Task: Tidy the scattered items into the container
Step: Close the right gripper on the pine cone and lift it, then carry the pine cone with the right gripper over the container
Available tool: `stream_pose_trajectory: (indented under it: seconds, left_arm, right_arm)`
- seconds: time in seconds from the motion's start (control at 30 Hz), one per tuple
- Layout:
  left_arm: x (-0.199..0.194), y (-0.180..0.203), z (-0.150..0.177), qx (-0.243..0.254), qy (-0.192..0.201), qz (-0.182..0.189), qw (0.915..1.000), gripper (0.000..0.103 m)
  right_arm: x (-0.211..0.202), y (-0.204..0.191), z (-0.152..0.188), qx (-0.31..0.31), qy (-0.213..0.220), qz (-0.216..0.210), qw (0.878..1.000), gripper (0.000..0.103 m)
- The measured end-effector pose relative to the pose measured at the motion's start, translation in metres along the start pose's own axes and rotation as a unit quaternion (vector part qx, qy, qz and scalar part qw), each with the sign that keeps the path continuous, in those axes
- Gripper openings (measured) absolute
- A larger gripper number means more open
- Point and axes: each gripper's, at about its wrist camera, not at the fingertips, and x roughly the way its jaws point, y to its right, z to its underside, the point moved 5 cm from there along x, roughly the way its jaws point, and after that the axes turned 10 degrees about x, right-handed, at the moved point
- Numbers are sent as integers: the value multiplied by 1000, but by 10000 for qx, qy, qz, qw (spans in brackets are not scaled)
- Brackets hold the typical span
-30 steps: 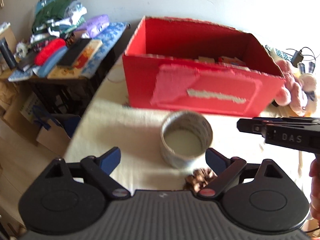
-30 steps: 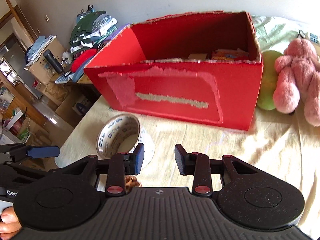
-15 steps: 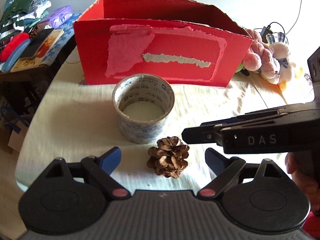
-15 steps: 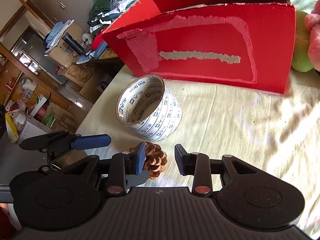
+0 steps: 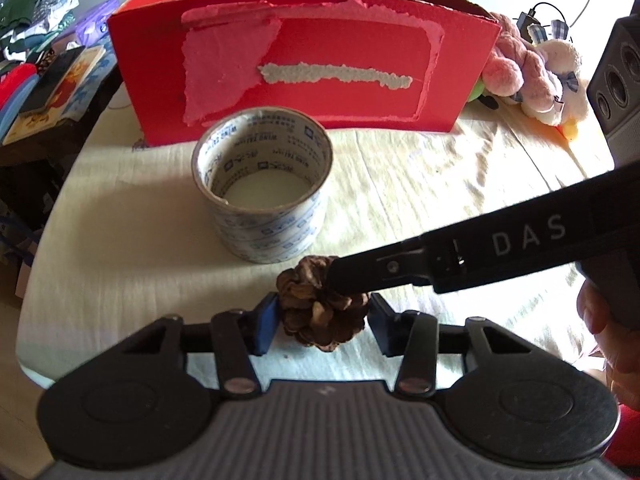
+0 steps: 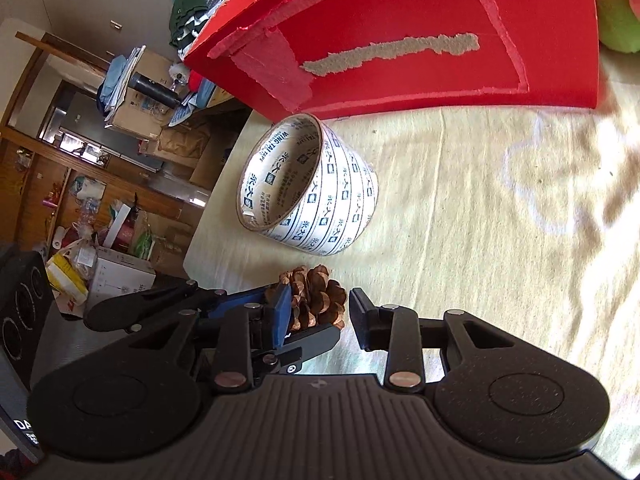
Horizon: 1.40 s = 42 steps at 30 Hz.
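Observation:
A brown pine cone (image 5: 320,312) lies on the cream cloth between the fingers of my left gripper (image 5: 322,322), whose blue pads stand close on either side of it. My right gripper (image 6: 318,314) comes in from the right, and its tip overlaps the cone's top in the left wrist view (image 5: 352,276). In the right wrist view the cone (image 6: 314,304) sits between the right fingers with a gap on its right side. A roll of printed white tape (image 5: 262,184) stands just beyond the cone. The red cardboard box (image 5: 304,56) stands open behind it.
Pink and white plush toys (image 5: 532,76) lie right of the box, with a black speaker (image 5: 618,80) at the far right. A side table with books and folded clothes (image 5: 44,60) stands left of the table edge. Boxes and bags clutter the floor (image 6: 100,256).
Both grippers have moved down and in onto the pine cone. The left fingers have narrowed around it. The right gripper now reaches over the cone's top.

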Motion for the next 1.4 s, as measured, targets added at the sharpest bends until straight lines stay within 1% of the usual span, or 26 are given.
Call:
stream_pose_trajectory:
  seconds: [0.1, 0.27, 0.3, 0.37, 0.57, 0.63, 0.73, 0.87, 1.0, 1.1, 1.27, 1.4]
  left_arm:
    - [-1, 4, 0, 111, -12, 12, 9999, 47]
    - [-3, 9, -1, 244, 11, 73, 9997, 46]
    - [-4, 10, -1, 270, 20, 92, 9996, 46]
    - [-5, 13, -2, 353, 40, 127, 9993, 46]
    - [-20, 23, -17, 532, 275, 238, 9979, 46]
    - [-26, 25, -26, 576, 376, 272, 9973, 46]
    - [-41, 28, -46, 695, 632, 291, 9952, 46]
    - [-61, 28, -79, 976, 959, 236, 9903, 46]
    - [-72, 19, -109, 1140, 1145, 197, 9867, 46]
    - [-76, 5, -129, 1177, 1249, 207, 9849, 46]
    - [-75, -15, -156, 1287, 1319, 97, 9828, 46]
    - [-66, -34, -174, 1295, 1220, 27, 9840, 46]
  right_arm:
    - [-6, -2, 2, -51, -29, -20, 10000, 29]
    - [-14, 0, 4, -75, -26, -30, 10000, 27]
    - [-14, 1, 2, -58, -28, -38, 10000, 25]
    - [-20, 2, 2, -6, -10, -81, 10000, 23]
    - [-45, -4, -5, -30, 326, -175, 9993, 23]
    - [-56, -10, -11, -35, 510, -230, 9984, 23]
    - [-74, -20, -23, -49, 798, -337, 9962, 23]
    - [-88, -40, -47, -340, 1134, -330, 9924, 23]
    - [-92, -57, -71, -586, 1343, -292, 9888, 23]
    - [-89, -69, -89, -673, 1448, -271, 9868, 23]
    - [-81, -80, -117, -753, 1509, -194, 9855, 23]
    - [-63, -87, -142, -707, 1469, -86, 9866, 23]
